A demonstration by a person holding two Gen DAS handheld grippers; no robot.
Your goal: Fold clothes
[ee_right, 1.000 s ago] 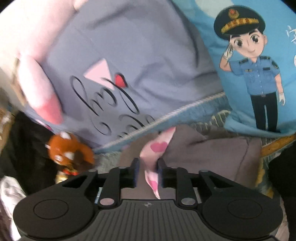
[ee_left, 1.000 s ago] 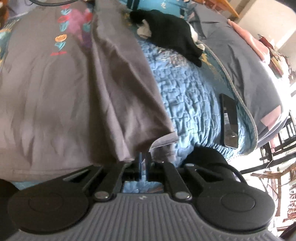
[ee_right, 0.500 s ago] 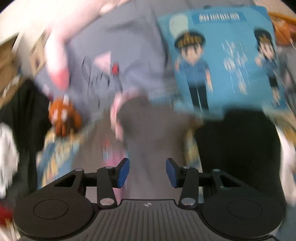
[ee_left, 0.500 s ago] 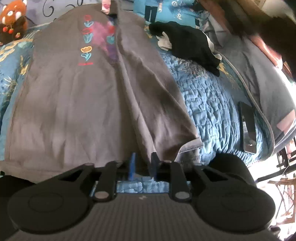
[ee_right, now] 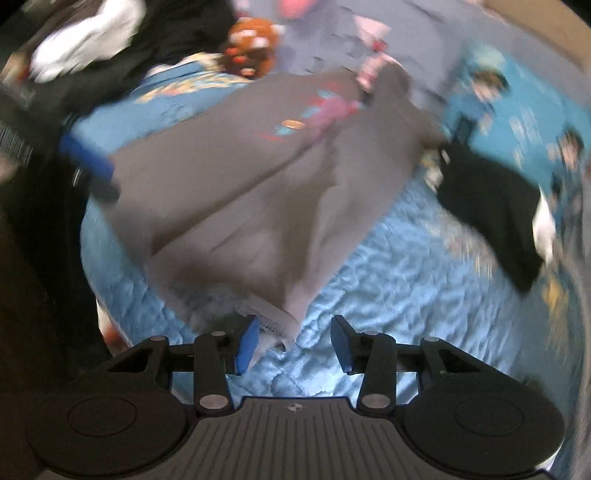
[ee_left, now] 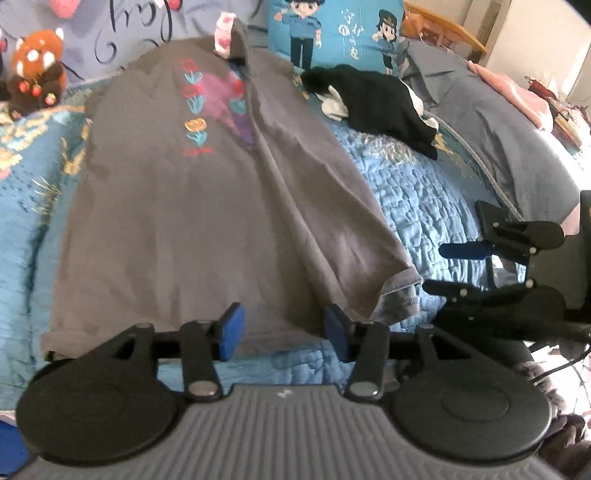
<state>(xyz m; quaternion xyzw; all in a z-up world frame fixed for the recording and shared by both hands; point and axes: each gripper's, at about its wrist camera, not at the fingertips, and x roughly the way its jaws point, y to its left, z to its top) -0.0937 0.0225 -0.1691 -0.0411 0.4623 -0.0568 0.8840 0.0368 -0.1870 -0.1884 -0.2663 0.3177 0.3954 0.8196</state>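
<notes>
Jaws of both grippers (ee_left: pixel 282 332) (ee_right: pixel 293 341) spread wide at grey shirt (ee_left: pixel 192 206) hem.

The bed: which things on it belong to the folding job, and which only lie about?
Job: grey embroidered shirt; left gripper, open; right gripper, open.

Lying about: black garment; brown plush toy; blue cartoon cushion; blue quilted cover.

The blue pillow (ee_left: pixel 332 33) carries white characters between its two cartoon figures, too small to make out. The grey shirt (ee_left: pixel 192 192) has a short red word under its flowers, blurred. Dark cursive on the grey bedding (ee_left: pixel 122 33) cannot be read.
</notes>
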